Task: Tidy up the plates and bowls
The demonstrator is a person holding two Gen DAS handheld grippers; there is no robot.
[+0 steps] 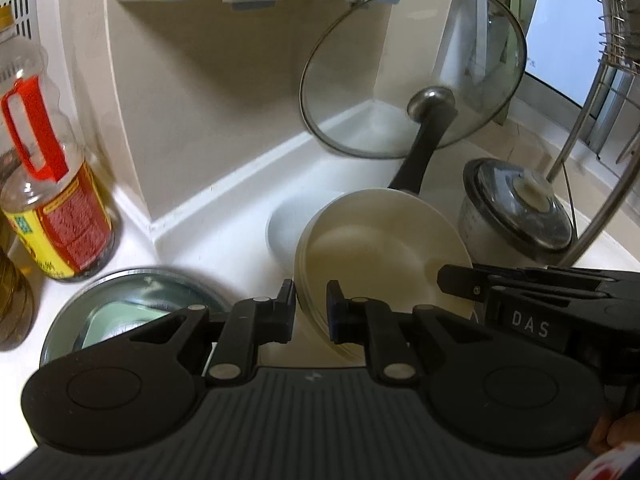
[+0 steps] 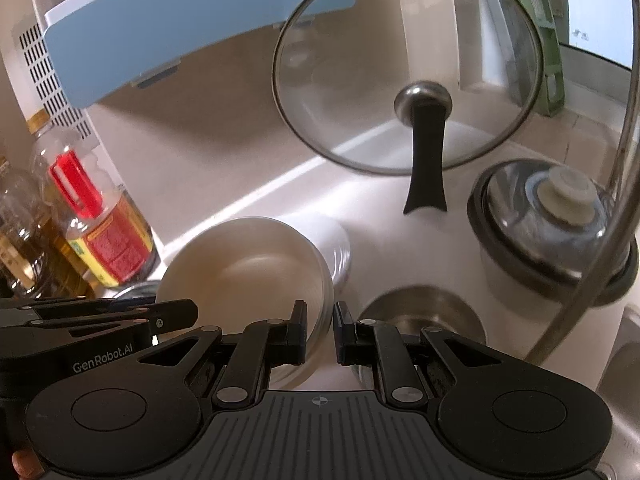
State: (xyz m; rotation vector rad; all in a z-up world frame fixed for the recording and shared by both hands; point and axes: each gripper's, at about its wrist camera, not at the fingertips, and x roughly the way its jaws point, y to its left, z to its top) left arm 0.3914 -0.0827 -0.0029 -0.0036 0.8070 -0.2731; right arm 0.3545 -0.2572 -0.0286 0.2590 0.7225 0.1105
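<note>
Left wrist view: left tongs and right tongs each clench an opposite rim of the cream bowl stack, sharing its weight, tilted above the worktop near its back wall.

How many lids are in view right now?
3: a large glass lid propped against the wall, a lid on the pot at right, a lid flat on the counter. Others may be hidden.

The stack of plates hides most of the white dish behind it. The oil bottle is cut by the left edge, its label too blurred to read.
</note>
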